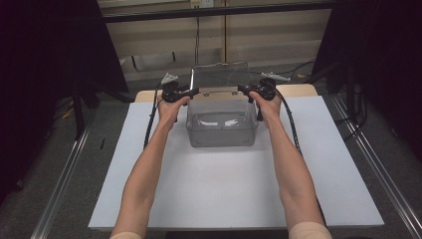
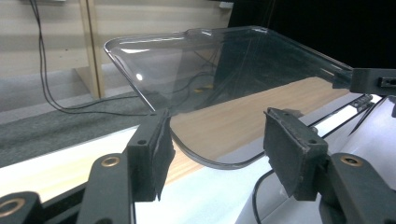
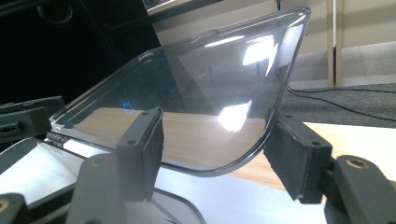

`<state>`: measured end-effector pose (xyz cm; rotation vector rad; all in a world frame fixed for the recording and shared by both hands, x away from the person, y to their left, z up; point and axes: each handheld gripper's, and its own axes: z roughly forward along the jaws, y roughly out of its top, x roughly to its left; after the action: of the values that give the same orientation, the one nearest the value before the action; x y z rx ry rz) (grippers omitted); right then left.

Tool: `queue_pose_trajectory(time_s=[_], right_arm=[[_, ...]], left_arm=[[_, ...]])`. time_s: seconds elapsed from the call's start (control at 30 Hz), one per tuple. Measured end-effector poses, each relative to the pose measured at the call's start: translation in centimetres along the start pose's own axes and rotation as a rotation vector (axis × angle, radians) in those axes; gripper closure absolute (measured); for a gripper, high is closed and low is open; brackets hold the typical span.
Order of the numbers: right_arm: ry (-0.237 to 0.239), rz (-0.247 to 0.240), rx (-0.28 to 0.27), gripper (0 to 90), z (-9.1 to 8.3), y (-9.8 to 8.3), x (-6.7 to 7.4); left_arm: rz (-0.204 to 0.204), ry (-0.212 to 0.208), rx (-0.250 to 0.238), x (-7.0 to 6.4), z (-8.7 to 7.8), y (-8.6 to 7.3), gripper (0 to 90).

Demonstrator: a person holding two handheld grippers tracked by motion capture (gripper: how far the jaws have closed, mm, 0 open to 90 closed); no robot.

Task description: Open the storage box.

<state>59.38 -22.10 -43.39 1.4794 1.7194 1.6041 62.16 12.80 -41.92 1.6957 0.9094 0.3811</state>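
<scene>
Clear plastic lid [image 1: 220,76], hinged upright at far edge of bin [image 1: 222,130], mid-table. Left gripper [image 1: 195,91] and right gripper [image 1: 242,88]: jaws parted astride lid's side edges, pads apparently clear. Recommended: withdraw both evenly sideways, avoiding knocks.

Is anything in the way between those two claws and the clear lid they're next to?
Nothing visible. The raised lid of the clear box lies directly ahead of the left claw and right claw, its corners between their open pads.

No lettering, label, brand, number or sign can be read on anything in these three views.
</scene>
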Motion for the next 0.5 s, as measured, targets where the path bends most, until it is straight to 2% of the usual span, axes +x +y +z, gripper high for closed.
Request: queue_pose_trajectory(time_s=[0.1,0.13,0.17,0.2,0.23,0.3,0.33,0.37,0.5], right_arm=[[-0.033,0.010,0.004,33.4,0.0,0.0,0.1],[-0.049,-0.023,0.003,33.3,-0.1,0.1,0.2],[-0.049,-0.023,0.003,33.3,-0.1,0.1,0.2],[-0.059,-0.044,0.008,33.2,-0.1,0.2,0.3],[-0.039,-0.073,0.012,45.0,-0.1,0.2,0.5],[-0.037,-0.073,0.003,43.4,0.0,0.1,0.8],[-0.042,-0.081,-0.004,35.6,0.1,0.1,1.0],[-0.087,-0.099,-0.009,29.5,0.1,0.1,1.0],[-0.084,-0.101,-0.005,26.4,-0.1,0.1,0.9]], left_arm=[[-0.006,0.002,-0.003,0.0,0.0,-0.1,41.5],[-0.004,0.001,0.000,0.0,0.1,-0.1,41.4],[-0.004,0.001,0.000,0.0,0.1,-0.1,41.9],[-0.001,-0.003,0.000,-0.1,0.2,-0.2,41.9],[0.015,-0.001,0.009,-0.3,0.2,-0.2,43.0],[0.013,-0.001,0.004,-0.3,0.2,-0.2,39.8],[0.013,0.004,0.006,-0.2,0.2,-0.3,39.9],[-0.003,0.005,0.002,-0.2,0.2,-0.3,37.7],[-0.008,0.012,0.002,-0.2,0.1,-0.3,33.9]])
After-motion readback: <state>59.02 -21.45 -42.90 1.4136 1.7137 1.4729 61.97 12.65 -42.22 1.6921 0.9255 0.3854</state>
